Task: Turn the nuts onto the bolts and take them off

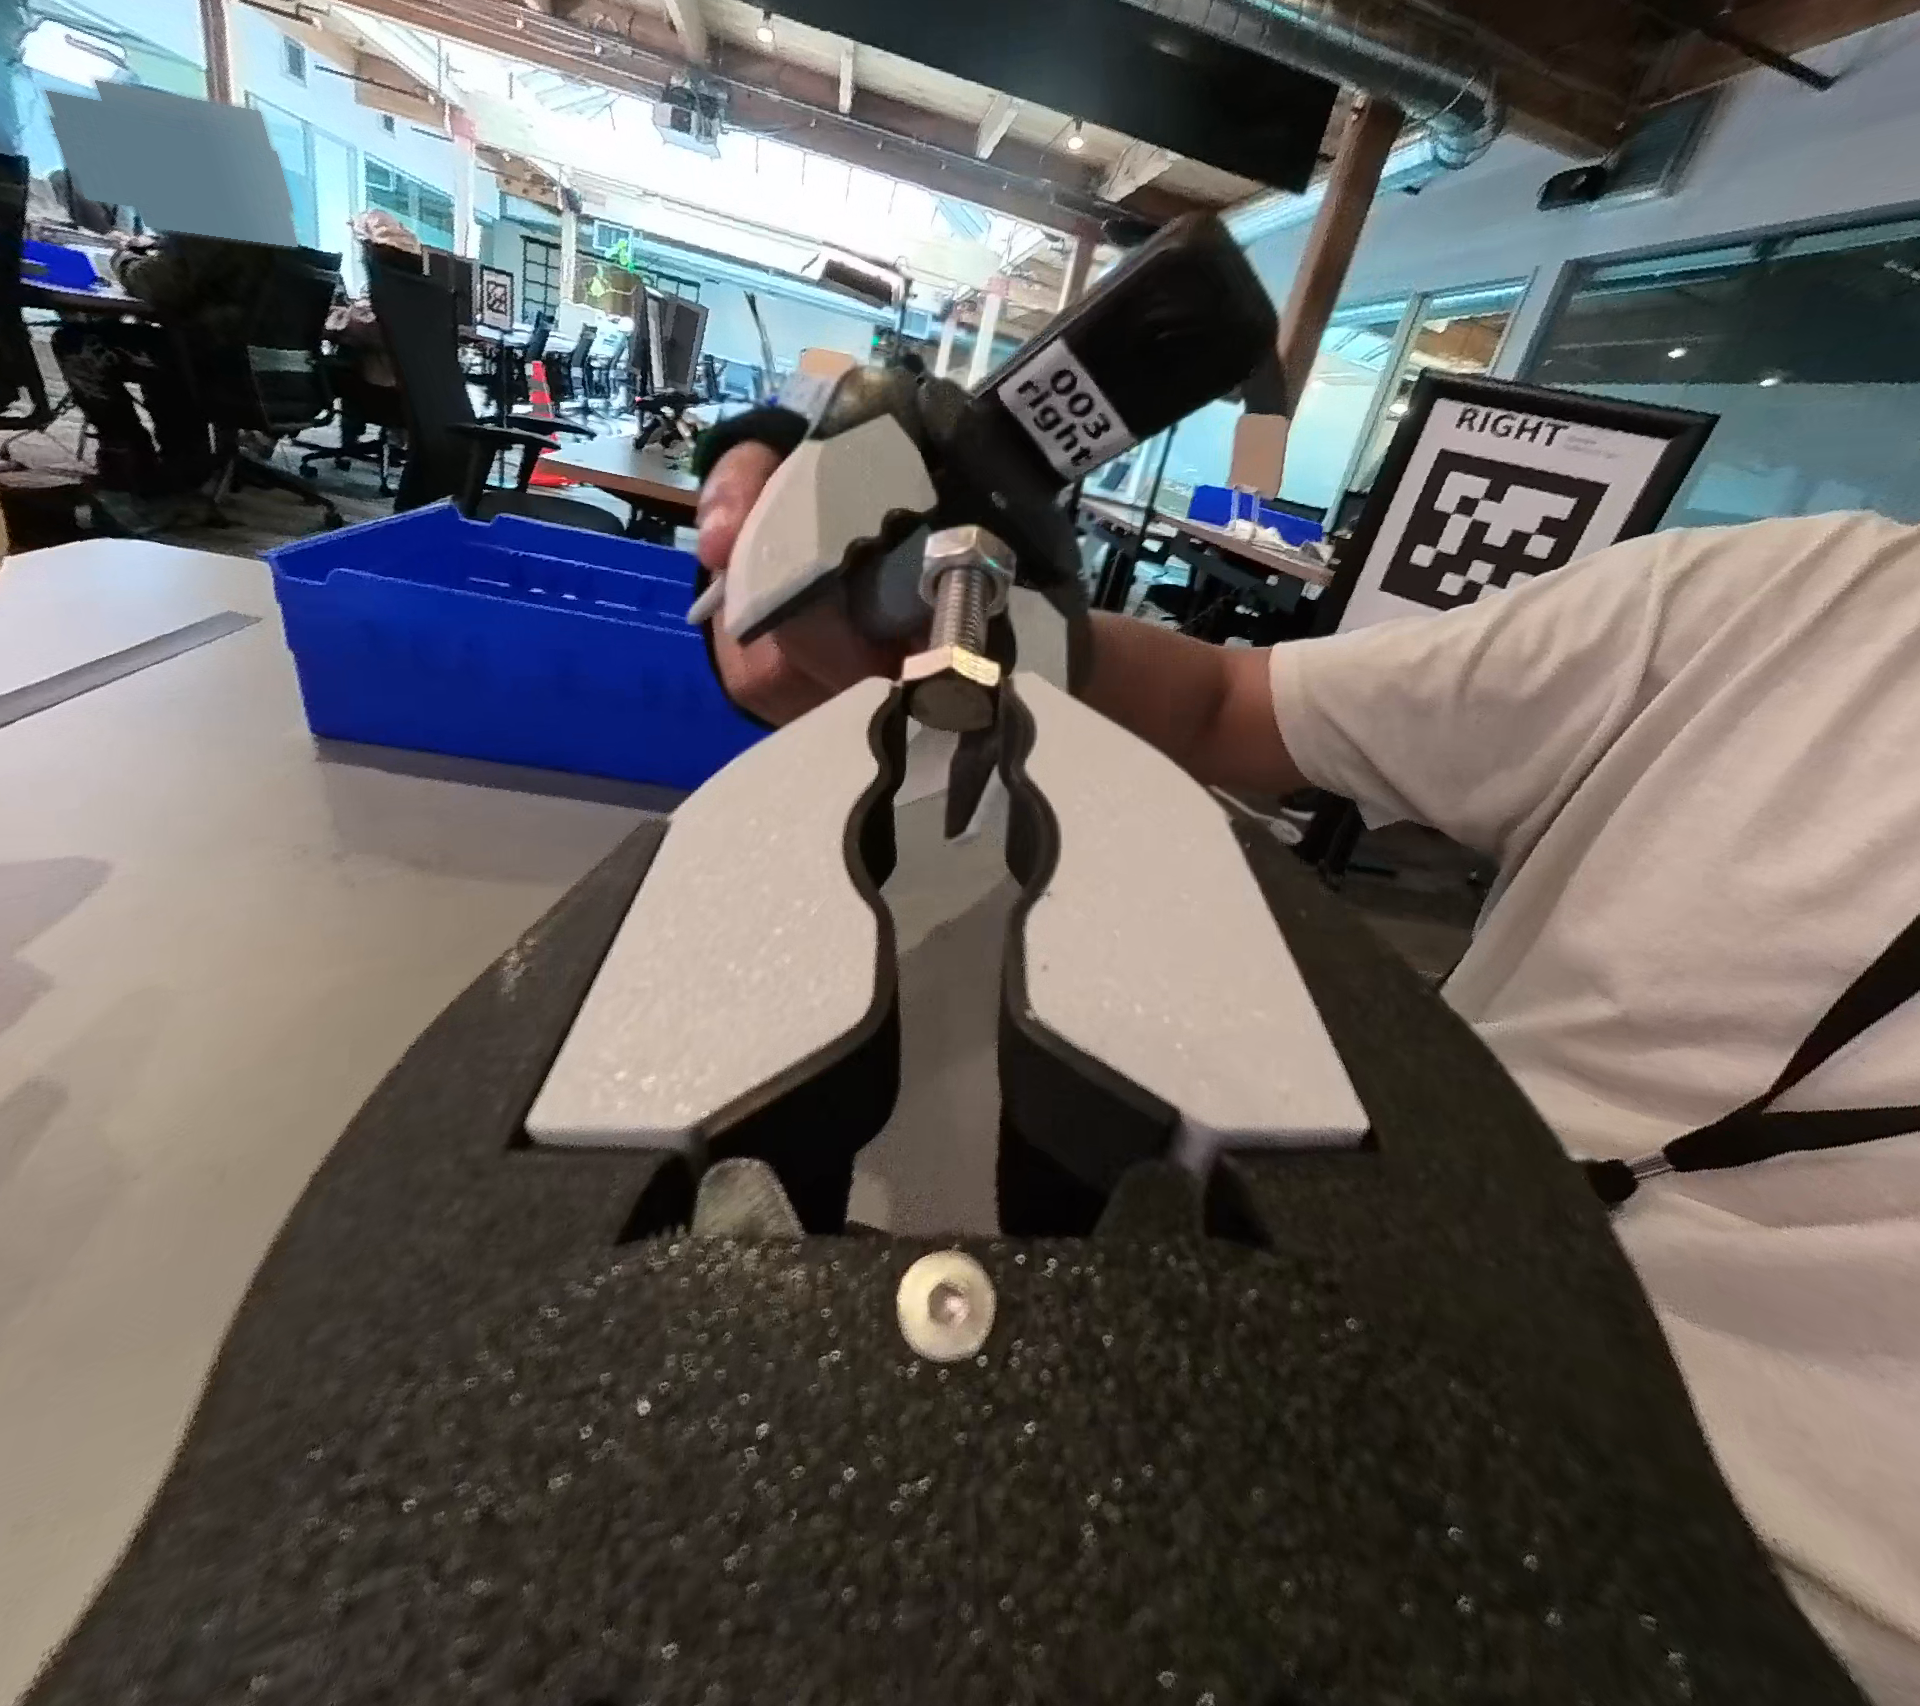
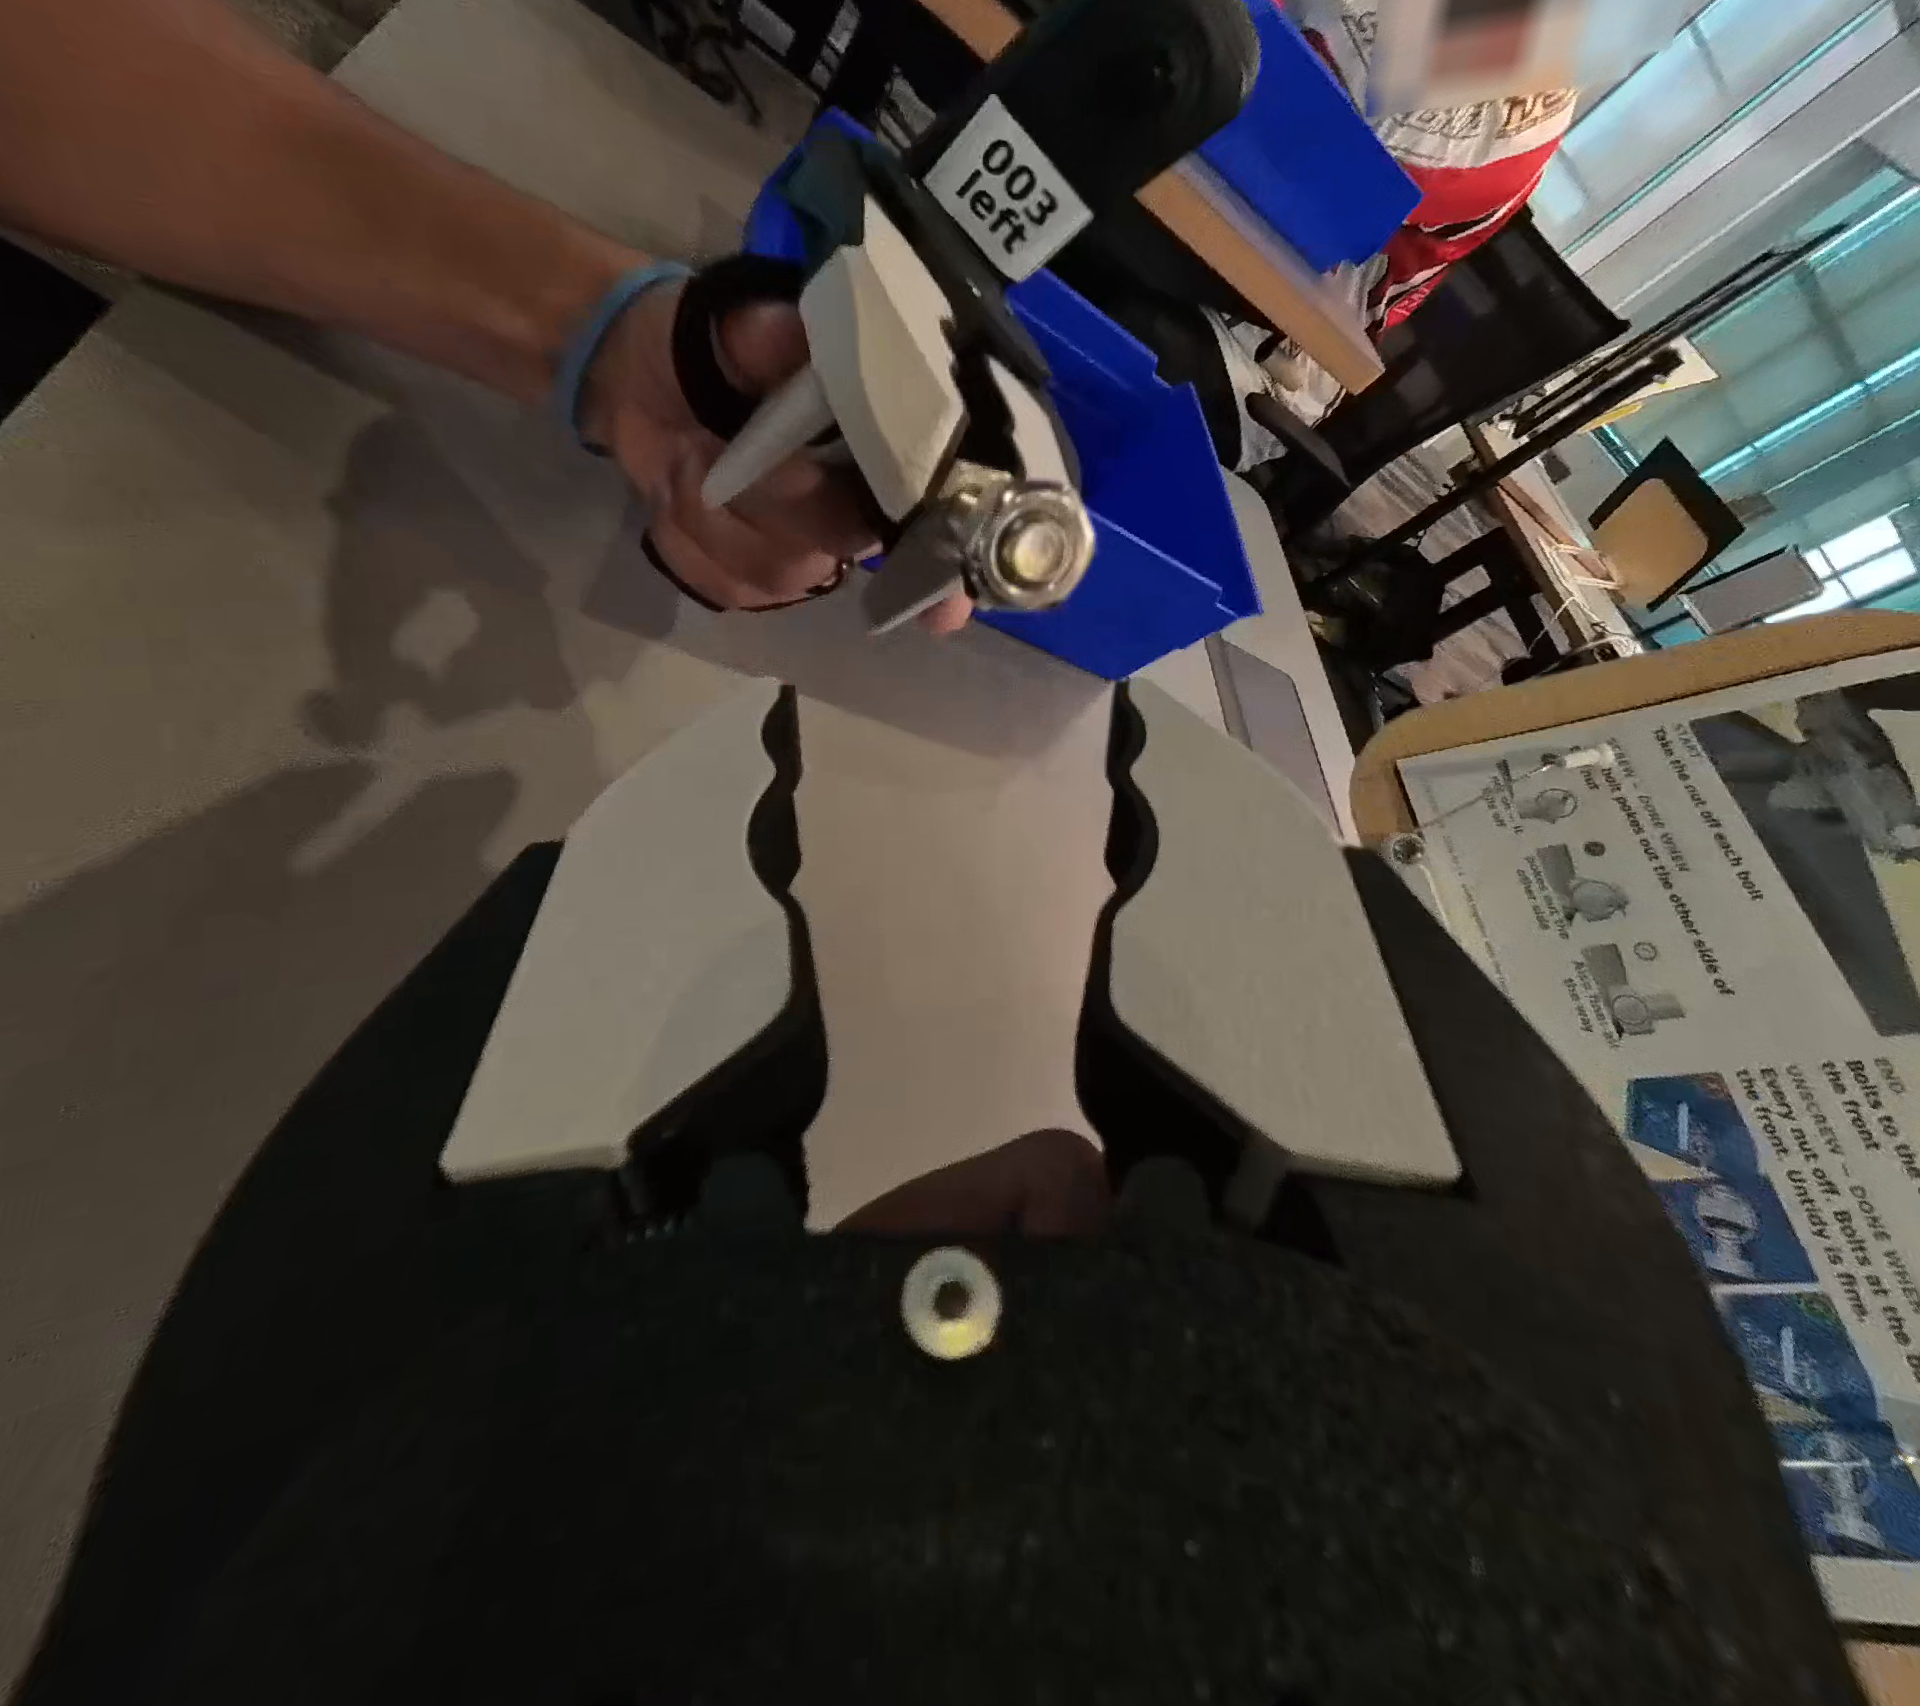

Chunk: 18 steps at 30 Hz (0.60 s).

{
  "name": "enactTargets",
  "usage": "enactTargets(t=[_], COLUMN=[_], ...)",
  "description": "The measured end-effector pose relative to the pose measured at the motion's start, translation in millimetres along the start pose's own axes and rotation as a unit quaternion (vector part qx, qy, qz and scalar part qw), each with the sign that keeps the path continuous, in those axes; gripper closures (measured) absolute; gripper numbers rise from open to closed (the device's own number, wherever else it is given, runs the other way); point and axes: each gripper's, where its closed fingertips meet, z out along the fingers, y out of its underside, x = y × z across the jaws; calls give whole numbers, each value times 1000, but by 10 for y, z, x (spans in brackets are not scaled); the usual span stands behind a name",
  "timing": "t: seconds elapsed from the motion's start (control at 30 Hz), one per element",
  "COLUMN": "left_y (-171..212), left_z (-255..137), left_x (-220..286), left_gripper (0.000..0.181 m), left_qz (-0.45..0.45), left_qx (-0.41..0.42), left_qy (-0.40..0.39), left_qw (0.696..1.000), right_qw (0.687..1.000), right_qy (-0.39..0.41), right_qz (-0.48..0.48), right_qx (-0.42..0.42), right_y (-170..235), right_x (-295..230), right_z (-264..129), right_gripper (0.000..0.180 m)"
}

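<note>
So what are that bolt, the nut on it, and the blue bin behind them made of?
The bolt and nut look like plated steel: silvery, shiny, with crisp threads and a slight yellowish tint on the hex head. The blue bin looks like moulded plastic: uniform saturated colour, a soft sheen and thin ribbed walls.
</note>
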Motion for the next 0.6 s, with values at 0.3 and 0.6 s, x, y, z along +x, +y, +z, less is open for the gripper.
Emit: enactTargets(t=[0.3, 0.6], left_y=[102, 107], left_z=[31, 7], left_x=[-27, -75], left_gripper=[164, 164], left_qz=[3, 1], left_qx=[-25, -28], left_qy=[-6, -16], left_qw=[1000, 999], right_qw=[999, 999], right_qy=[-19, -8], right_qz=[-25, -24], right_qx=[2, 41], right_y=[-180, -421], right_x=[-129, -104], right_z=[8, -135], right_gripper=[121, 125])
